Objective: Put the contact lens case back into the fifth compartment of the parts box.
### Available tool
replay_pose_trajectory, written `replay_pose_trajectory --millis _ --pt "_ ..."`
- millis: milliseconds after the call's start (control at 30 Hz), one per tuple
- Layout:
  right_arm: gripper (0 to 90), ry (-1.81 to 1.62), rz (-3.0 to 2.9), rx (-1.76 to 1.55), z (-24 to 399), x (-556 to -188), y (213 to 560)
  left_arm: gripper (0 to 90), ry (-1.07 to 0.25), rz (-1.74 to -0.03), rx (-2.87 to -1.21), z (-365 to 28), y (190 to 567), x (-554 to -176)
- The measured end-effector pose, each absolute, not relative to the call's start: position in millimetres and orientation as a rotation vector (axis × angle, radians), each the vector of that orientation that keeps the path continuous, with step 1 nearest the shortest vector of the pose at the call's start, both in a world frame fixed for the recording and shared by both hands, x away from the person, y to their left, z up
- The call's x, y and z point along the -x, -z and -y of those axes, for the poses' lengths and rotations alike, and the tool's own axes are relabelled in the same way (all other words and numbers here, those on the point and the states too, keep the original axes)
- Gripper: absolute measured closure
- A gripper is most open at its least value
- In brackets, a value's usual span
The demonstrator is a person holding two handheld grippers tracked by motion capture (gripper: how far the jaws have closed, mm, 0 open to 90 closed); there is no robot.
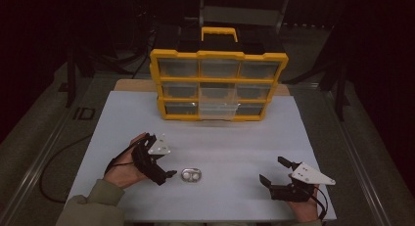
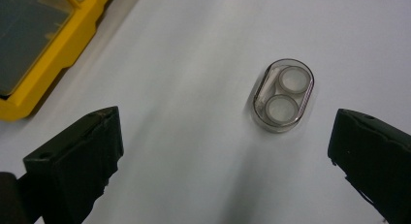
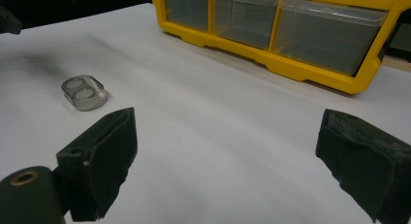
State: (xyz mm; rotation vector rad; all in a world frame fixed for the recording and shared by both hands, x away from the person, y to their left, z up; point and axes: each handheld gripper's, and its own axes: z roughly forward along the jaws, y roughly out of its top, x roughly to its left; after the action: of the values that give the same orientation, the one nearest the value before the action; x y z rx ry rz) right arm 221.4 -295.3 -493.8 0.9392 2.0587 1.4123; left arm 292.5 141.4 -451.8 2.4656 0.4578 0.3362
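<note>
Darkness surrounds the workspace on every side, and the white counter (image 1: 210, 133) stretches out in front of me as the one bright surface. At its far edge stands a yellow organizer case (image 1: 218, 84) with a yellow carrying handle (image 1: 219, 33) on top and three rows of clear plastic drawers (image 1: 219, 68) facing me. One drawer in the middle column, in the lower rows, sits slightly forward of its neighbours.

Closer to me, my left tool (image 1: 166, 168) hangs over the near left part of the counter, its grey three-cornered plate on top and a black cable trailing back past my wrist. Its jaws stand wide apart and hold nothing; in the left gripper view they frame bare white surface, with a corner of the yellow case at the upper left.

My right tool (image 1: 274, 173) rests at the near right of the counter, well apart from the left one, also carrying a grey plate. Its jaws are spread wide too and grip nothing; in the right gripper view they point toward the bottom row of drawers.

Smallest of all is a little clear oval container (image 1: 191, 175) with two round wells inside. It lies flat on the counter just beside the tip of my left tool, between my two tools but much nearer the left. In the left gripper view it sits ahead of the jaws, closer to the right-hand one.
</note>
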Motion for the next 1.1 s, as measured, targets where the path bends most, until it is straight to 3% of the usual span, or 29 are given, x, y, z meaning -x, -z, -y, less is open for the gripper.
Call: replay_pose_trajectory --millis 1100 --pt "7.9 -1.414 -2.066 -0.943 295.8 -222.8 495.5 0.0 -0.202 -0.366 -2.564 -112.2 468.7 -309.5"
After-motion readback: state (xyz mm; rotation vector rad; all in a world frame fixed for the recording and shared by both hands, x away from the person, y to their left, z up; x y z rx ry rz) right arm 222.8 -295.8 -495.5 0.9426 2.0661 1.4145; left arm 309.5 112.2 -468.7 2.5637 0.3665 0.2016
